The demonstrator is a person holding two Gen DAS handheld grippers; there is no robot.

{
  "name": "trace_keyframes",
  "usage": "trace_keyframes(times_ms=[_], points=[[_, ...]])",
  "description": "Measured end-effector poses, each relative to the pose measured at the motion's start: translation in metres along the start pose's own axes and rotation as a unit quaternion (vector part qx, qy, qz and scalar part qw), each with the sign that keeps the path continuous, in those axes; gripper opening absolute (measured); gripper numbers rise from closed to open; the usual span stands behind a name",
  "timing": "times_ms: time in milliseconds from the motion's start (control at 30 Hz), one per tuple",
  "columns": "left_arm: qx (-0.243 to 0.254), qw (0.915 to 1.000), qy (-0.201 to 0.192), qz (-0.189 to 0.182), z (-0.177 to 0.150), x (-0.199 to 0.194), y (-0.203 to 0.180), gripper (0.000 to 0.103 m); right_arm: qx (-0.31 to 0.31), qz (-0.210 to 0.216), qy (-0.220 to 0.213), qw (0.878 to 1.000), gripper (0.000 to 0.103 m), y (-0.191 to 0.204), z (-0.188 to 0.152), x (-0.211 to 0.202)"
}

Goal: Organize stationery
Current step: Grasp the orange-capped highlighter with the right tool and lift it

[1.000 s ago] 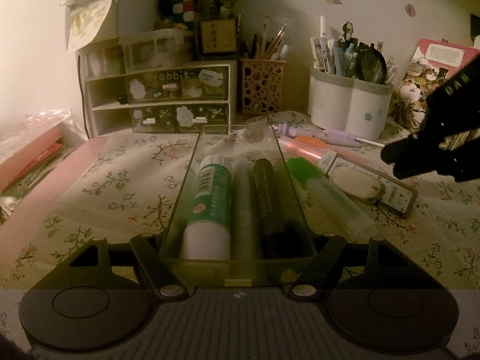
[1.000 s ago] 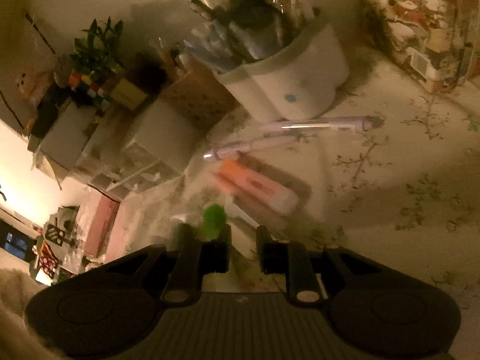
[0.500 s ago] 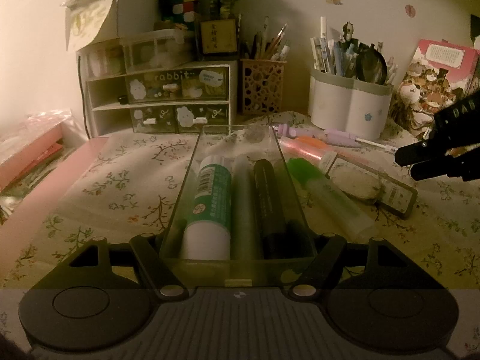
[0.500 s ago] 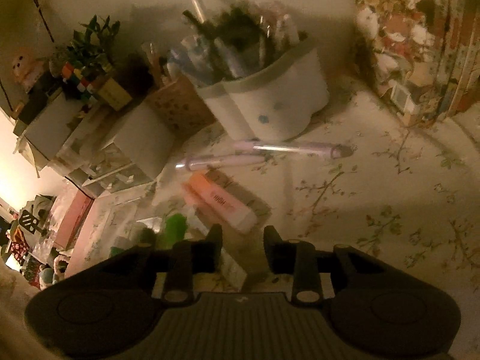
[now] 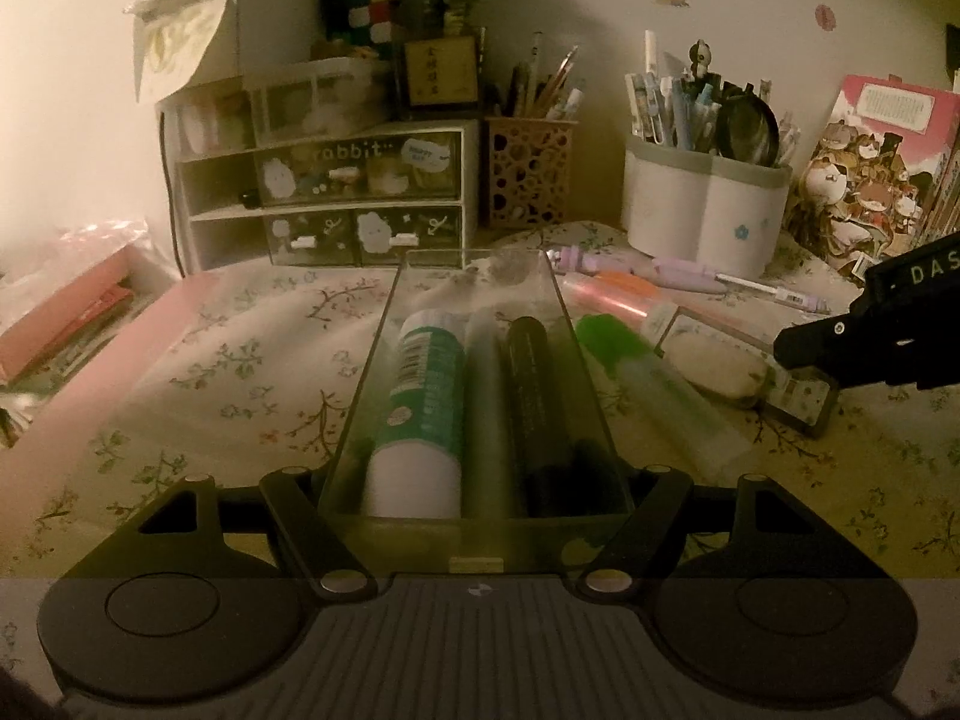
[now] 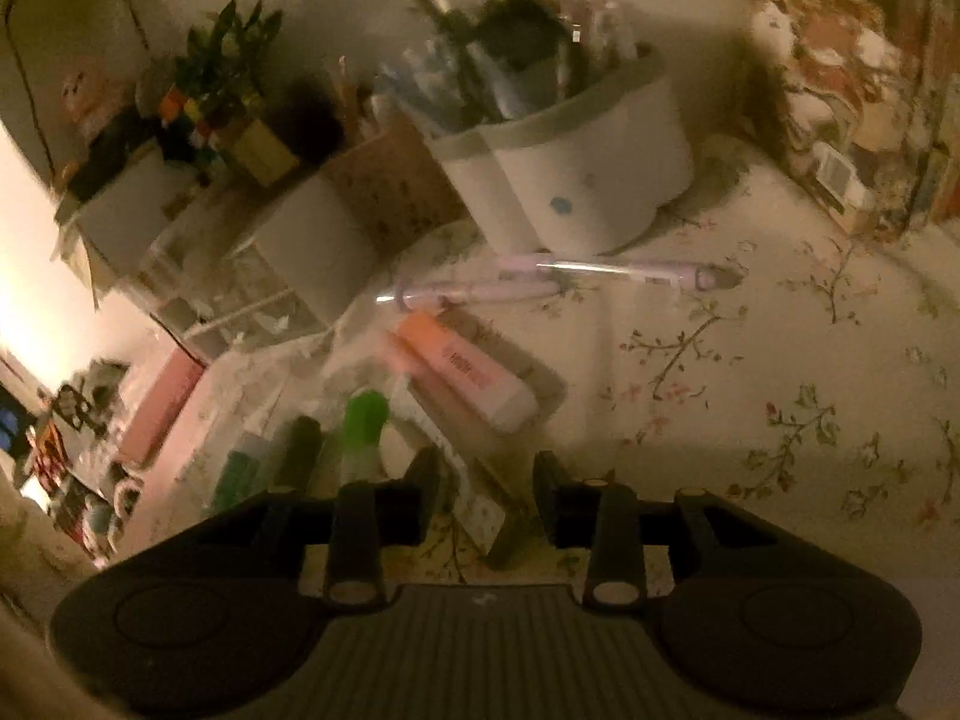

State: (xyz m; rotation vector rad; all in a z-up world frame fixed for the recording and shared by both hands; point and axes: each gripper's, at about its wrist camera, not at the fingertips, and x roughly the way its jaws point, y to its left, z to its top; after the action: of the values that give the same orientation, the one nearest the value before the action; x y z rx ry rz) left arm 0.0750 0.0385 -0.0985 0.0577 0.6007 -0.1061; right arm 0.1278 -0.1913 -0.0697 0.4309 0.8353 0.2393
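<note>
Left wrist view: floral-cloth desk (image 5: 228, 372), clear tray (image 5: 576, 372) lengthwise at centre, its near end clamped between left gripper (image 5: 477, 531) fingers; glue stick (image 5: 426, 402) and black marker (image 5: 534, 396) already inside. Loose on the cloth right of the tray: green-capped highlighter (image 5: 648, 387), boxed eraser (image 5: 720, 366), orange highlighter (image 5: 624, 294), purple pens (image 5: 690, 273) at far right by the white pen pot (image 5: 708, 216). Right gripper (image 6: 486, 489) low over the eraser box, fingers apart and widening, box corner between them, not yet pinched. Step in hand, by the look of it: picking the next loose item. Next move: settle lower, straddle the box squarely, close, carry left to the tray
</note>
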Motion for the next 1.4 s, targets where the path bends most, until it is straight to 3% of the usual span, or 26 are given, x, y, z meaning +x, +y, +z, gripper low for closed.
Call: trace_keyframes(times_ms=[233, 367, 600, 700, 800, 867, 933, 1033, 1100, 1267, 1400], points=[[-0.001, 1.0000, 0.000, -0.001, 0.000, 0.000, 0.001, 0.073, -0.039, -0.017, -0.006, 0.999, 0.036, 0.001, 0.029, 0.003], [-0.003, 1.0000, -0.001, -0.002, 0.000, 0.000, 0.000, 0.073, -0.062, -0.071, 0.010, 0.995, 0.036, -0.006, 0.044, 0.027], [-0.003, 1.0000, -0.001, -0.003, 0.000, 0.000, 0.000, 0.073, -0.123, -0.011, 0.040, 0.992, 0.040, 0.015, 0.050, 0.063], [-0.003, 1.0000, -0.001, -0.003, 0.000, -0.001, 0.000, 0.073, -0.182, -0.023, 0.040, 0.982, 0.042, 0.036, 0.042, 0.072], [-0.003, 1.0000, -0.001, -0.003, 0.000, 0.000, 0.000, 0.073, -0.197, -0.031, 0.040, 0.979, 0.043, 0.044, 0.037, 0.074], [-0.003, 1.0000, -0.001, -0.003, 0.000, 0.000, 0.000, 0.073, -0.225, -0.055, 0.041, 0.972, 0.030, 0.050, 0.034, 0.075], [-0.004, 1.0000, -0.001, -0.003, 0.000, -0.001, 0.000, 0.073, -0.242, -0.077, 0.044, 0.966, 0.027, 0.051, 0.033, 0.072], [-0.004, 1.0000, -0.001, -0.003, 0.000, 0.000, 0.000, 0.073, -0.212, -0.095, 0.044, 0.972, 0.026, 0.043, 0.033, 0.064], [-0.004, 1.0000, -0.001, -0.004, 0.000, 0.000, 0.000, 0.073, -0.164, -0.094, 0.042, 0.981, 0.026, 0.029, 0.035, 0.054], [-0.005, 1.0000, -0.001, -0.006, 0.000, 0.000, 0.001, 0.073, -0.082, -0.094, 0.010, 0.992, 0.026, 0.003, 0.030, 0.018], [-0.006, 1.0000, -0.001, -0.007, 0.000, 0.000, 0.002, 0.073, -0.032, -0.060, -0.007, 0.998, 0.026, -0.007, 0.017, -0.014]])
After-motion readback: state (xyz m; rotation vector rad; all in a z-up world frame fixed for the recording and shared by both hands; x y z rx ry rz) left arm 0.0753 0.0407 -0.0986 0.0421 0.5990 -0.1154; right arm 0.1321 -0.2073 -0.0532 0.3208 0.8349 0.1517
